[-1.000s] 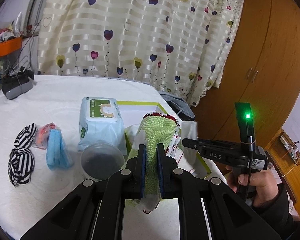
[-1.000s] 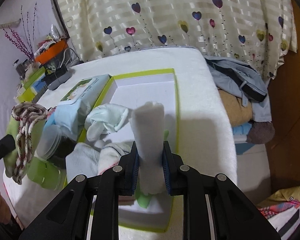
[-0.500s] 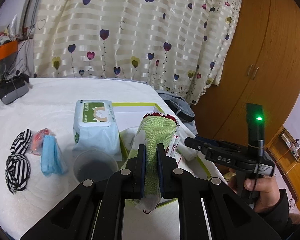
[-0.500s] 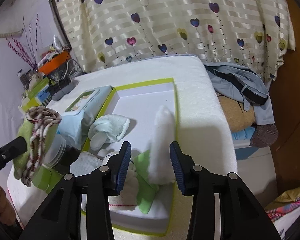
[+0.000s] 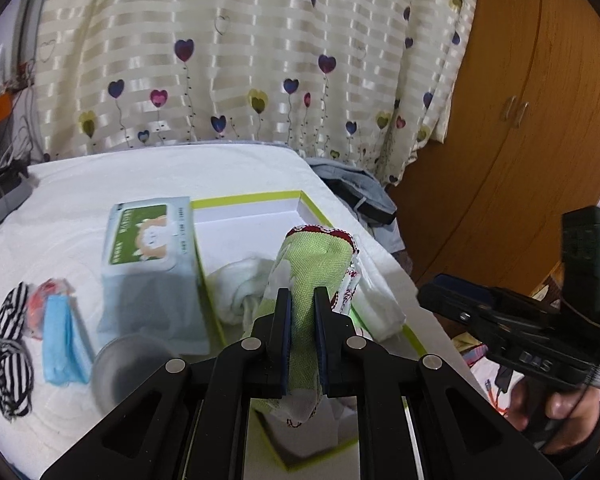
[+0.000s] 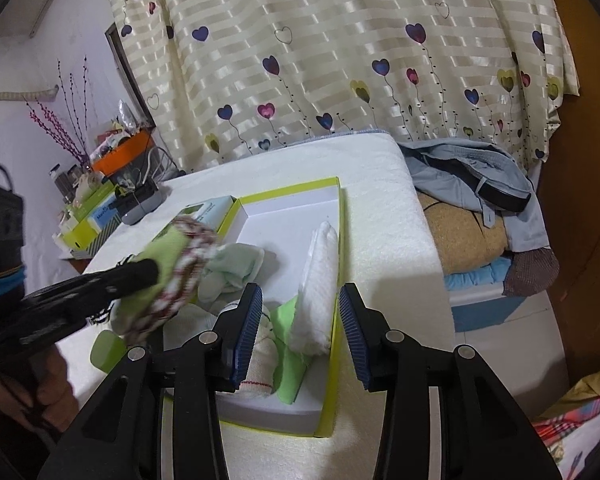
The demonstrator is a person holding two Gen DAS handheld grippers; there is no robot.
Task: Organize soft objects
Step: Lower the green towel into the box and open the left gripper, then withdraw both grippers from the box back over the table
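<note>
My left gripper [image 5: 299,300] is shut on a light green sock with a red-and-white cuff [image 5: 314,264], held above the white box with a lime rim [image 5: 260,197]. The same green sock [image 6: 168,256] shows at the left of the right wrist view, over the box [image 6: 292,208]. My right gripper [image 6: 298,308] stands open above the box's near right side. A folded white cloth [image 6: 318,280] leans against the box's right wall just beyond its pads, untouched. A pale green sock [image 6: 236,264] and other white and green pieces lie inside.
A wet-wipes pack [image 5: 150,264] stands left of the box, with a round dark lid [image 5: 128,364] before it. A blue mask [image 5: 62,344] and striped cloth [image 5: 10,356] lie further left. Clothes [image 6: 472,184] are piled beyond the table's right edge.
The right gripper opened and let go of the white cloth, which now leans in the box, then drew back slightly. The left gripper carried the green sock towards the box.
</note>
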